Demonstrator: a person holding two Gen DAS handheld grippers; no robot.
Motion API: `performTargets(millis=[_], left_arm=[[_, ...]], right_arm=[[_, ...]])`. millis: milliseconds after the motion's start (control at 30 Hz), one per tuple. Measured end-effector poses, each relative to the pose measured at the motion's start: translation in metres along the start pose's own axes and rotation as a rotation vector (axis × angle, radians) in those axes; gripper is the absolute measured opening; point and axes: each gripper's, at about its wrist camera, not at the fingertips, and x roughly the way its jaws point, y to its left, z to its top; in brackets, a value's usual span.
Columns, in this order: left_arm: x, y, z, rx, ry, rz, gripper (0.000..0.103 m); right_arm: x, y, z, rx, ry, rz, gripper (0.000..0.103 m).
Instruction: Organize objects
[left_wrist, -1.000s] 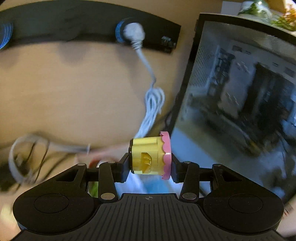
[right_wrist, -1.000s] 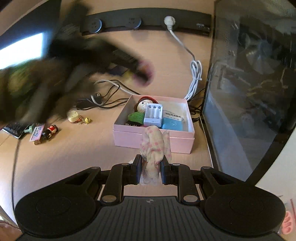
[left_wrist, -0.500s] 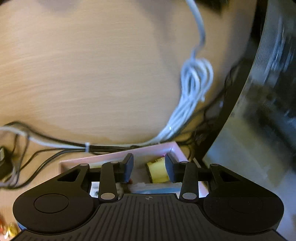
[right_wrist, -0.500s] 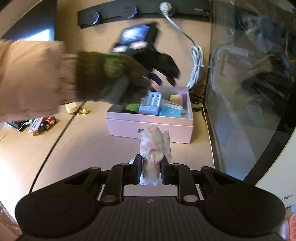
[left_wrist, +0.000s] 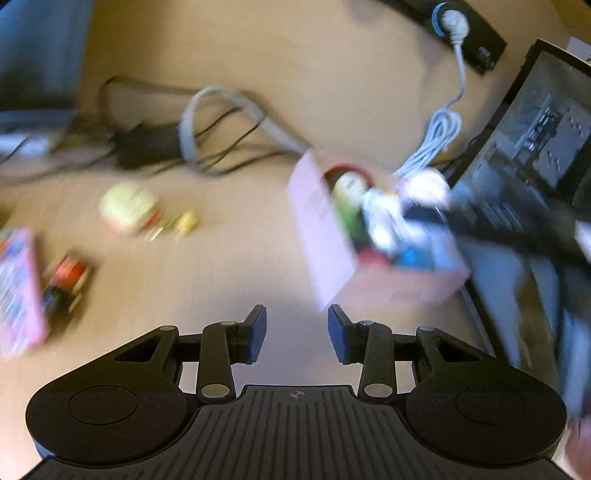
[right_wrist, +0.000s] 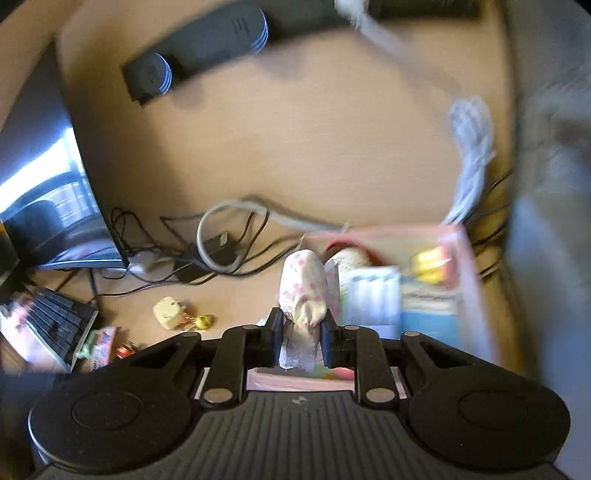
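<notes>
Jaws first. My left gripper stands with its jaws apart and nothing between them; they have just been closing a little on empty air. My right gripper is clamped on a small pink-and-white wrapped bundle, which stands upright out of the pads.

Step in hand, as I judge it: the delivery of the bundle to the pink box. In the right wrist view the box lies directly beyond the bundle, running from 12 toward 2 o'clock, and its near wall sits just under my fingers. Inside, near to far, I make out a blue packet, a white battery holder, a yellow toy with a pink edge at 2 o'clock and a round cream ball at 12. Motion blur hides finer detail.

Next move, right side: carry the bundle over a free patch of the box, lower it, then part the jaws. Free space looks scarce, so the drop point needs care.

Next move, left side: a fresh pick. In the left wrist view the loose items lie on the desk at 10 to 11 o'clock: a red-and-black figure nearest, a pink card at the far left edge, then a cream keychain charm. Beyond them is a tangle of cables. The figure is the closest candidate; the jaws look wide enough for it, though blur prevents certainty.
</notes>
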Motion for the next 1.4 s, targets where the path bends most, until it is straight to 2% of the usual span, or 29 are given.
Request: performTargets(millis=[133,200,300,367,400,433,500,600,667,733,833,967,1067,1100,1167,1233,1333,1400], left_arm=[[-0.033,0.036,-0.031,-0.065,0.013,0.053,0.04],[-0.045,0.051,-0.039,-0.095,0.011,0.081,0.04],[-0.059,0.072,-0.045,-0.13,-0.001,0.119,0.04],[-0.064,0.082,-0.047,-0.148,-0.003,0.139,0.04],[-0.067,0.087,-0.048,-0.152,-0.004,0.148,0.04],[-0.069,0.09,-0.048,-0.155,-0.008,0.161,0.04],[-0.073,0.096,-0.049,-0.159,-0.026,0.186,0.04],[-0.079,0.104,-0.049,-0.178,-0.065,0.238,0.04],[-0.083,0.111,-0.046,-0.199,-0.111,0.307,0.04],[-0.088,0.119,-0.037,-0.231,-0.173,0.377,0.04],[-0.084,0.133,-0.018,-0.256,-0.23,0.395,0.04],[-0.051,0.142,0.008,-0.22,-0.177,0.402,0.041],[-0.025,0.153,0.018,-0.218,-0.113,0.482,0.041],[-0.02,0.155,0.02,-0.207,-0.114,0.502,0.042],[-0.011,0.154,0.027,-0.165,-0.097,0.549,0.042],[-0.002,0.154,0.032,-0.141,-0.07,0.584,0.042],[0.01,0.164,0.034,-0.179,-0.002,0.597,0.041],[0.008,0.165,0.031,-0.194,-0.014,0.597,0.039]], right_arm=[[0.059,0.005,0.01,0.005,0.164,-0.044,0.02],[0.079,0.005,0.006,0.01,0.223,-0.088,0.02],[0.099,-0.001,-0.003,0.048,0.3,-0.1,0.02],[0.099,-0.001,-0.005,0.047,0.294,-0.096,0.021],[0.096,-0.001,-0.005,0.059,0.293,-0.091,0.028],[0.091,-0.002,-0.003,0.074,0.287,-0.082,0.044],[0.068,-0.005,0.0,0.096,0.225,-0.082,0.061],[0.03,-0.006,0.002,0.107,0.13,-0.084,0.064],[0.006,-0.003,0.0,0.094,0.076,-0.112,0.073],[-0.011,0.007,-0.009,0.047,0.023,-0.159,0.079],[-0.027,0.03,-0.03,-0.059,-0.026,-0.223,0.086],[-0.034,0.061,-0.065,-0.16,-0.017,-0.215,0.087],[-0.032,0.085,-0.089,-0.236,0.016,-0.192,0.087],[-0.032,0.092,-0.096,-0.261,0.025,-0.183,0.087],[-0.035,0.104,-0.111,-0.313,0.039,-0.159,0.09],[-0.04,0.113,-0.122,-0.352,0.044,-0.143,0.103],[-0.043,0.123,-0.134,-0.408,0.062,-0.14,0.103],[-0.044,0.127,-0.14,-0.444,0.073,-0.153,0.103]])
